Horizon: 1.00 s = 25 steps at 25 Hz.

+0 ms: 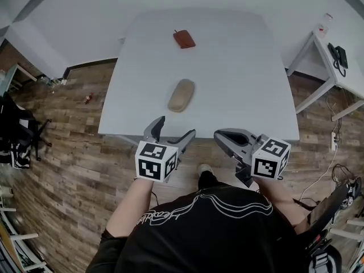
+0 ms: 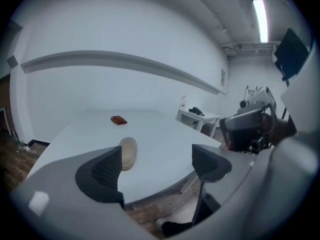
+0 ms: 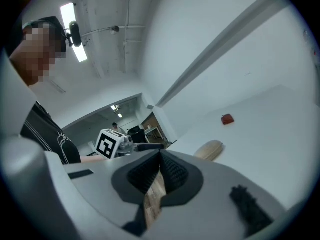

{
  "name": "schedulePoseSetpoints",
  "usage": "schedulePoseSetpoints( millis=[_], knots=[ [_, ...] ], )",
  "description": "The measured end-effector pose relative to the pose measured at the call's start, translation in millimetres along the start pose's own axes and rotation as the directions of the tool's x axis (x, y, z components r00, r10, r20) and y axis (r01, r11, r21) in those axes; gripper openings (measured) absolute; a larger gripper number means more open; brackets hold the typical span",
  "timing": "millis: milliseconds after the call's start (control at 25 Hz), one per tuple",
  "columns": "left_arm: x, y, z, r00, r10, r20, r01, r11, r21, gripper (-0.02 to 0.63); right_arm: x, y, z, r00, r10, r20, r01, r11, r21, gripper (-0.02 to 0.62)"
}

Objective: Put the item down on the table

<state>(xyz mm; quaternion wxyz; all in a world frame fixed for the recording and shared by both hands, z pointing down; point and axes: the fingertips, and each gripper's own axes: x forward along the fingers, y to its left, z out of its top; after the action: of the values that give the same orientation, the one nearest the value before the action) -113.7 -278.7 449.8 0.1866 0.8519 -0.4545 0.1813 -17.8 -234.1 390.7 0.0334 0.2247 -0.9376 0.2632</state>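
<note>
A beige oval item (image 1: 181, 95) lies flat on the white table (image 1: 244, 78), near its front edge. A small red item (image 1: 183, 38) lies toward the far edge. My left gripper (image 1: 175, 128) hovers at the front edge, just short of the beige item, its jaws wide open and nothing between them. In the left gripper view the beige item (image 2: 128, 152) rests on the table beyond the left pad (image 2: 106, 172), apart from it, and the red item (image 2: 118, 120) lies farther off. My right gripper (image 1: 226, 137) stays off the table's front edge, shut and empty, its pads (image 3: 160, 170) pressed together.
A small white side table (image 1: 318, 50) with a black phone (image 1: 339, 56) stands to the right. A dark chair (image 1: 20, 132) is on the wooden floor at the left. The person's foot (image 1: 203, 169) shows below the table edge.
</note>
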Motion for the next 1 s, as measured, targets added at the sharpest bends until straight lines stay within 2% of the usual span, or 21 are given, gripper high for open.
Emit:
schedulePoseSetpoints(
  millis=[120, 200, 280, 320, 400, 440, 520, 600, 1000],
  knots=[
    [-38.6, -29.7, 21.0, 0.996, -0.071, 0.052, 0.072, 0.997, -0.03, 0.44, -2.7, 30.2, 9.9, 0.999, 0.028, 0.017, -0.028, 0.999, -0.045, 0.008],
    [-71.2, -49.9, 26.4, 0.99, -0.114, 0.087, 0.117, 0.993, -0.029, 0.391, -8.7, 53.6, 7.7, 0.999, 0.044, 0.03, -0.042, 0.997, -0.065, 0.008],
    [-103.3, -68.1, 30.0, 0.979, -0.16, 0.123, 0.165, 0.986, -0.032, 0.27, -16.2, 75.0, 3.7, 0.998, 0.056, 0.037, -0.053, 0.995, -0.089, 0.008],
    [-116.5, -75.0, 32.3, 0.974, -0.179, 0.141, 0.185, 0.982, -0.034, 0.172, -19.4, 83.7, 3.0, 0.997, 0.062, 0.038, -0.058, 0.993, -0.1, 0.008],
    [-136.2, -85.8, 35.9, 0.965, -0.205, 0.162, 0.21, 0.978, -0.014, 0.027, -24.4, 96.7, 3.3, 0.997, 0.071, 0.041, -0.066, 0.991, -0.114, 0.008],
    [-143.2, -90.5, 36.2, 0.962, -0.216, 0.164, 0.217, 0.976, 0.012, 0.005, -26.1, 102.2, 3.9, 0.996, 0.076, 0.044, -0.07, 0.99, -0.12, 0.008],
    [-152.4, -97.8, 33.0, 0.962, -0.226, 0.152, 0.218, 0.974, 0.069, 0.005, -28.7, 113.2, 5.2, 0.995, 0.084, 0.047, -0.077, 0.988, -0.133, 0.008],
    [-156.1, -102.1, 29.1, 0.965, -0.224, 0.138, 0.212, 0.973, 0.095, 0.005, -32.1, 121.5, 4.2, 0.996, 0.084, 0.042, -0.077, 0.986, -0.15, 0.008],
    [-165.1, -112.2, 28.8, 0.954, -0.26, 0.151, 0.256, 0.966, 0.044, 0.004, -41.2, 134.6, -3.3, 0.997, 0.062, 0.045, -0.054, 0.986, -0.158, 0.008]
  ],
)
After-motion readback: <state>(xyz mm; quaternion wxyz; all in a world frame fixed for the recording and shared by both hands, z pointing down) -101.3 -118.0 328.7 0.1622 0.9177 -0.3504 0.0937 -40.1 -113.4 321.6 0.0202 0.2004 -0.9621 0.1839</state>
